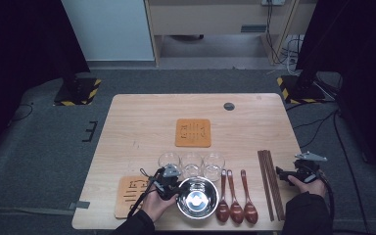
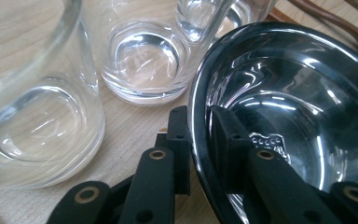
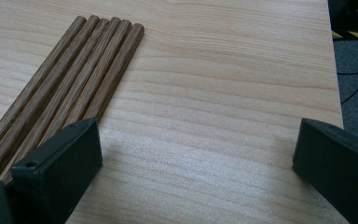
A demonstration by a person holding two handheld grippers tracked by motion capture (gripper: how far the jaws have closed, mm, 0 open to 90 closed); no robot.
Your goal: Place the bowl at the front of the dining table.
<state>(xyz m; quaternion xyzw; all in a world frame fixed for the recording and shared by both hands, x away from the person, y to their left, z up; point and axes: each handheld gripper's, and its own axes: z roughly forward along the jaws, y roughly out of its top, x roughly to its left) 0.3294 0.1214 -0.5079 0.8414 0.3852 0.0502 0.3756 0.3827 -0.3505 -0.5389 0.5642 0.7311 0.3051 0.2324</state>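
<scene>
So far, only the shiny bowl [image 2: 298, 116] is pinched at its rim by the left gripper [image 2: 198, 140], while the right gripper [image 3: 196, 158] is held wide open and empty beside the chopsticks [image 3: 70, 79].

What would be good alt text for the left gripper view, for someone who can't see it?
The left gripper clamps the rim of a shiny steel bowl, one black jaw outside the wall and one inside. Three empty glasses stand close behind and beside it on the wooden table.
</scene>
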